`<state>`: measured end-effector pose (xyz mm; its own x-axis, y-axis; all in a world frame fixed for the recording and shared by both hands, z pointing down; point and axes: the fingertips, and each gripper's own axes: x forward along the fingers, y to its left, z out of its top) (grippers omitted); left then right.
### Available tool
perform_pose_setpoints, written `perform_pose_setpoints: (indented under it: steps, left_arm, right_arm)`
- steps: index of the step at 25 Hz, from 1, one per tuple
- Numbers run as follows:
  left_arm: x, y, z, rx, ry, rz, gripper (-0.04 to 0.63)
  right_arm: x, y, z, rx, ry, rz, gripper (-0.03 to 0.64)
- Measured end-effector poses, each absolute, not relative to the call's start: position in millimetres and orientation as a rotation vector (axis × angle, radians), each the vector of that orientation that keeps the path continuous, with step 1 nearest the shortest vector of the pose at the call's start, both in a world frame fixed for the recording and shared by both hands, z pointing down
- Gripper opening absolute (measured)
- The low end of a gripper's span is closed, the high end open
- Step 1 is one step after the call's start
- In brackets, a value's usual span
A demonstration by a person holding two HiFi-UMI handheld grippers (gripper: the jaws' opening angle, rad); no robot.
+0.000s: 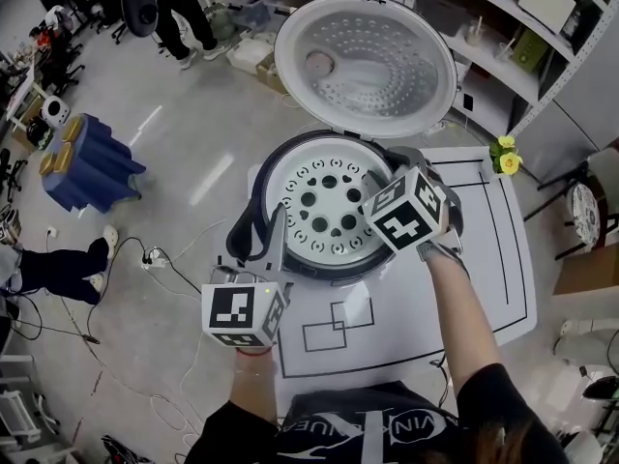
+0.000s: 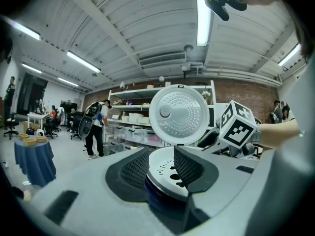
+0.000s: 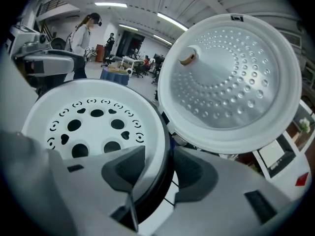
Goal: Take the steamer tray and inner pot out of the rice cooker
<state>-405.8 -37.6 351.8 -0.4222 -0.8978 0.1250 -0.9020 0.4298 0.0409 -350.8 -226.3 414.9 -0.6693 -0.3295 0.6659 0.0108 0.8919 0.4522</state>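
Lifting out the white perforated plastic steamer tray was the step in hand, and it had not yet left the round dark-bodied rice cooker. The tray sat level in the cooker's mouth and hid the inner pot beneath it.

The left gripper stood level at the near rim, jaws wide apart with the tray's edge between them, gripping nothing. The right gripper tilted down at the far-right rim, also wide open, with one jaw over the tray and the other outside the cooker wall.

The next move looked to call for both sets of jaws to close on the tray's rim alone, then a straight, even lift.

The dimpled metal-lined lid stood open behind, leaving the way up clear. The cooker rested on a white tabletop marked with black outlines, and yellow flowers stood well apart at its far corner.
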Motion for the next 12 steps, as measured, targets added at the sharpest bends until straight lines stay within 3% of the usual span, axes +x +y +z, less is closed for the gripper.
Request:
perform_pose_setpoints:
  steps: [4, 12]
  left_arm:
    - [-404, -35, 356, 1.598, -2.543, 0.052, 0.135]
    - [-408, -23, 360, 1.566, -2.543, 0.03, 0.135]
  right_arm:
    - [-352, -228, 413, 0.201, -2.283, -0.535, 0.129]
    - [-355, -223, 387, 0.213, -2.361, -0.655, 0.103]
